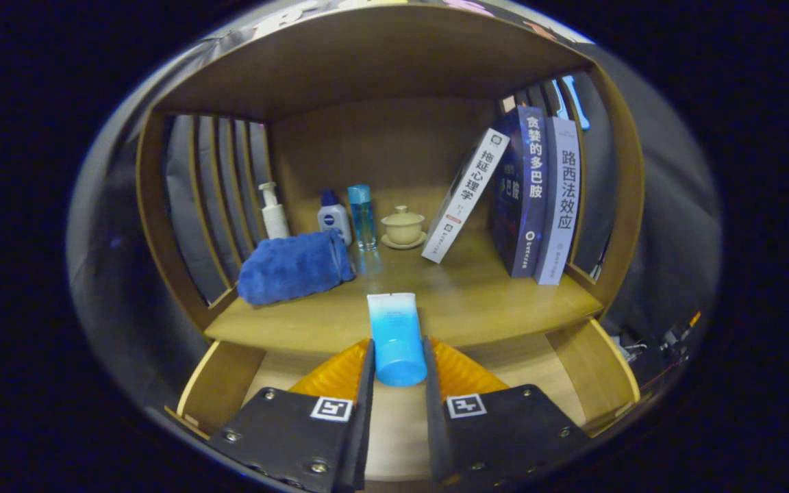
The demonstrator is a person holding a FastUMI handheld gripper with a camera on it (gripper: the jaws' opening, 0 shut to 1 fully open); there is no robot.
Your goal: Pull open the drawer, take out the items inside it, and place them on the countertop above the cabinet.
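A blue and white squeeze tube [395,337] stands cap-down between the two fingers of my gripper [398,359], which is shut on it. The tube is held above the pulled-out wooden drawer [230,373], whose bare floor shows under the fingers. Its upper end reaches over the front edge of the wooden countertop [477,308] of the cabinet. I cannot tell whether the tube touches the countertop.
On the countertop lie a folded blue towel [293,267] at the left, a white pump bottle [273,212], a small white bottle [334,218], a tall blue bottle [362,216] and a lidded cup on a saucer [403,226]. Three books [528,195] lean at the right.
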